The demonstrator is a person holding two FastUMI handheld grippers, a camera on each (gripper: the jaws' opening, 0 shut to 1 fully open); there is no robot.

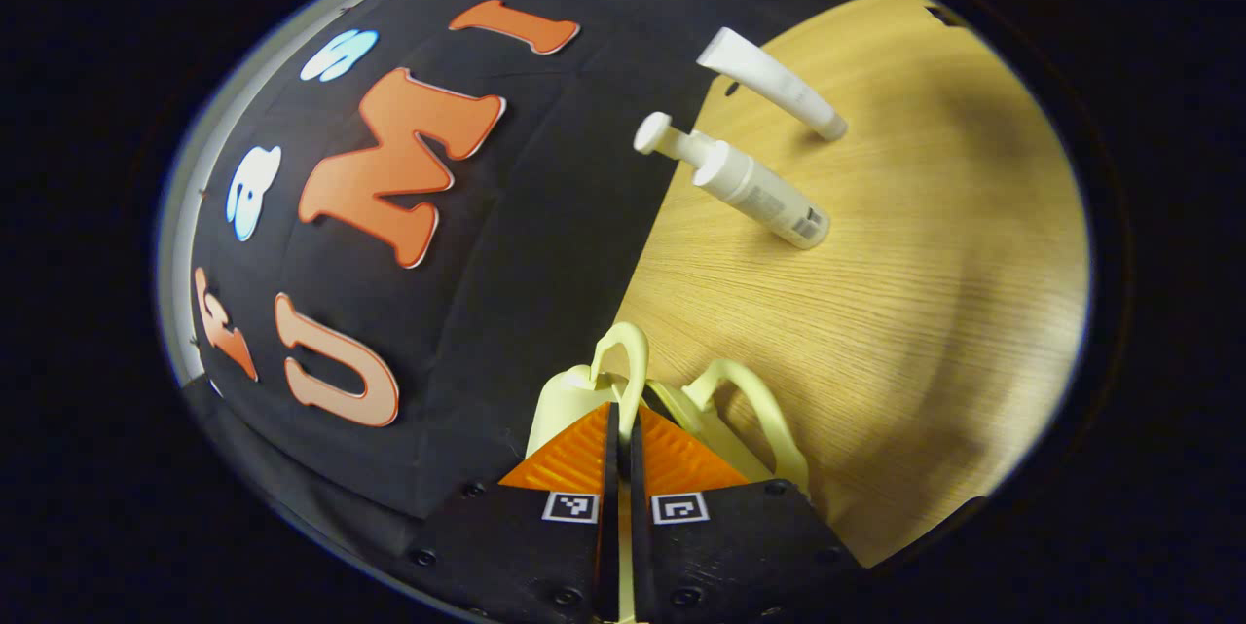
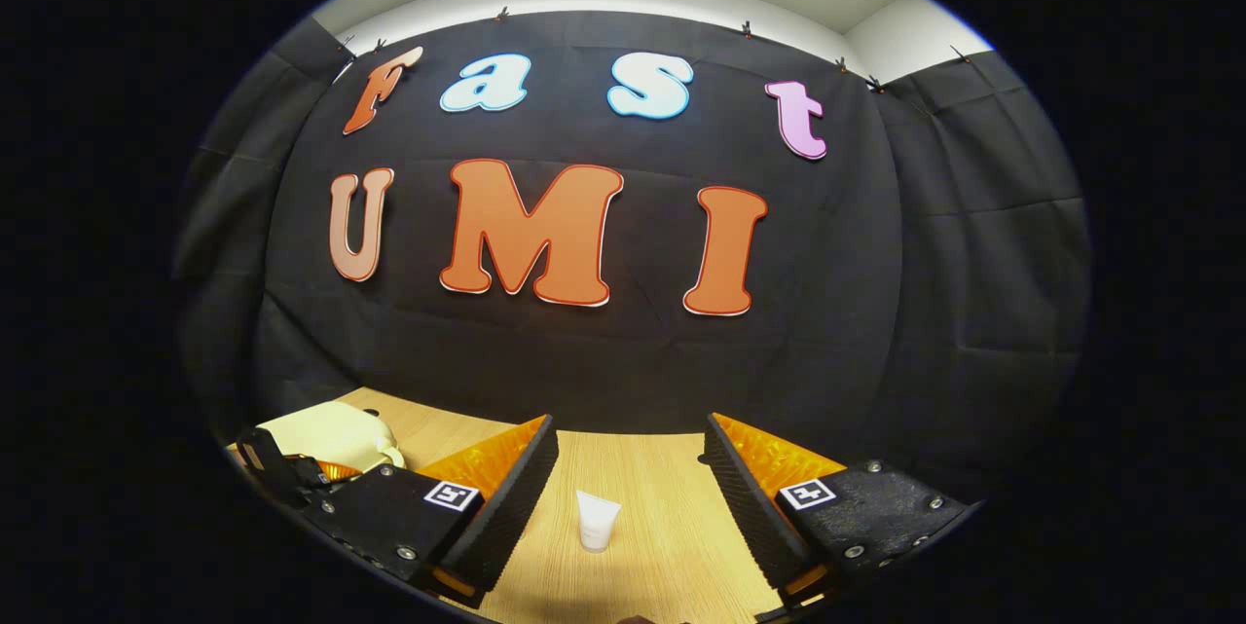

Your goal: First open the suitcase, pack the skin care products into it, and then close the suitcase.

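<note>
Left hand-held gripper (image 1: 619,410) clamped on pale yellow plastic suitcase handle (image 1: 623,351); right hand-held gripper (image 2: 631,468) apart above white squeeze tube (image 2: 596,519) standing on wooden desk (image 2: 662,546).

right hand-held gripper (image 2: 631,497) gapes above a white tube (image 2: 596,519).

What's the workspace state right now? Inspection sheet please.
Surface: wooden table, bare around the items.
Job's things: pale yellow suitcase at the left tool; white pump bottle and white tube on the table, apart.
Clutter: nothing seen.
Grippers: left tool shut on the suitcase handle; right tool open, empty, tube ahead.
Cables: nothing seen.
Surroundings: black cloth wall.
</note>
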